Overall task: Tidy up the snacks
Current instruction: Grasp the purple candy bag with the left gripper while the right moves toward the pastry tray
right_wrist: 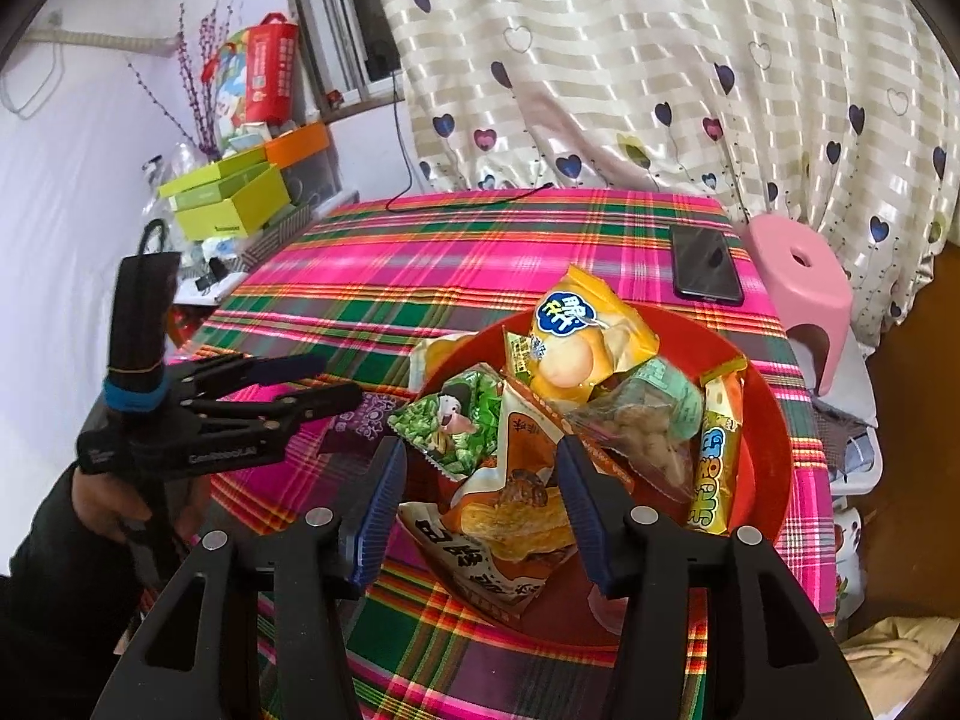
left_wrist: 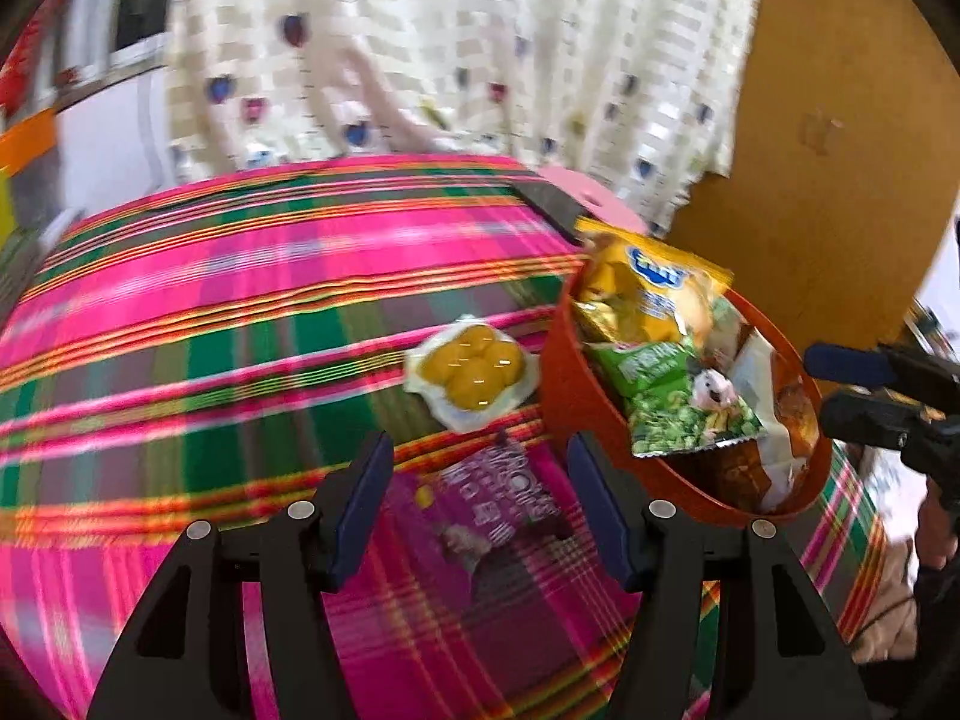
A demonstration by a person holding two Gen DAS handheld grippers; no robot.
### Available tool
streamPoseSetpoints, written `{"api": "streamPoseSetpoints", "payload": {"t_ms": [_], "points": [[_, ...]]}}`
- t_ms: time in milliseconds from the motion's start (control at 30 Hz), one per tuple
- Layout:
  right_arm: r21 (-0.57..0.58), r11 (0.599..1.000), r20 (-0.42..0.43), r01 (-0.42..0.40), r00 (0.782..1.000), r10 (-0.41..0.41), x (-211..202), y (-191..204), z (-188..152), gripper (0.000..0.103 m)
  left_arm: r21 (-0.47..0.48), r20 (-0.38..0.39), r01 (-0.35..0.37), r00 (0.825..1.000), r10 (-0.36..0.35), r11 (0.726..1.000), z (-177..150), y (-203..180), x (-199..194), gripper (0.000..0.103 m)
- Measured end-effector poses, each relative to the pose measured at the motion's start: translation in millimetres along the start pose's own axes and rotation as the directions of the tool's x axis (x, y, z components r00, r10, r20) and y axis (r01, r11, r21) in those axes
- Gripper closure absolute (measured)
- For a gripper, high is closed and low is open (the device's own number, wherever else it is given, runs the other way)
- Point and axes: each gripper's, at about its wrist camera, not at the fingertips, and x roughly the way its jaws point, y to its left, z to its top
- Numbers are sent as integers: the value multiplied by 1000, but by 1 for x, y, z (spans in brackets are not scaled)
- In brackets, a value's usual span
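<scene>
Both jaws open, empty. My left gripper (left_wrist: 480, 504) gapes wide above the purple packet (left_wrist: 498, 504) on the desk (left_wrist: 180, 360). My right gripper (right_wrist: 480, 498) hangs parted over the orange-white packet (right_wrist: 510, 516) in the red bowl (right_wrist: 762, 420).

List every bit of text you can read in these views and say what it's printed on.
"GenRobotAI", roughly; small and soft: side of the left tool.
Blue-and-white logo on the yellow packet: Chinese characters, not legible.
Large black Chinese characters on the orange-white packet: partly hidden.
Yellow bar wrapper: stylised blue letters, unclear.
Purple packet: blurred.
Red bag: too small.
</scene>
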Motion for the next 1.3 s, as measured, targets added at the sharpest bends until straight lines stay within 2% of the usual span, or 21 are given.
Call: {"api": "streamPoseSetpoints", "payload": {"t_ms": [167, 367, 500, 667, 733, 833, 867, 1100, 1300], "points": [[7, 1000, -12, 2, 1000, -1, 6, -2, 1, 52, 81, -69, 58, 996, -52, 995, 0, 1, 21, 41], [17, 1000, -19, 2, 1000, -2, 11, -6, 0, 52, 129, -119, 97, 990, -81, 987, -16, -3, 15, 41], [14, 1000, -16, -3, 1000, 4, 12, -4, 1, 52, 95, -103, 39, 994, -29, 995, -21, -3, 7, 41], [2, 1000, -11, -9, 1000, 9, 10, 2, 1, 52, -18, -91, -53, 995, 51, 998, -17, 1, 10, 41], [-2, 1000, -8, -11, 1000, 11, 8, 4, 1, 52, -12, -103, -74, 992, 73, 997, -18, -1, 17, 41], [-8, 1000, -2, -6, 1000, 6, 5, 6, 3, 52, 4, -153, -143, 978, 142, 990, -23, -2, 28, 43], [-10, 1000, 1, -4, 1000, 4, 5, 7, 5, 52, 3, -140, -158, 978, 157, 987, -25, -2, 26, 45], [-36, 999, 7, -11, 1000, 11, 11, 17, 21, 52, -69, -118, -187, 977, 178, 980, -34, 8, 17, 48], [-82, 996, -48, -40, 998, 36, 41, 33, 44, 52, -152, -83, -209, 977, 198, 966, -40, 23, -1, 48]]}}
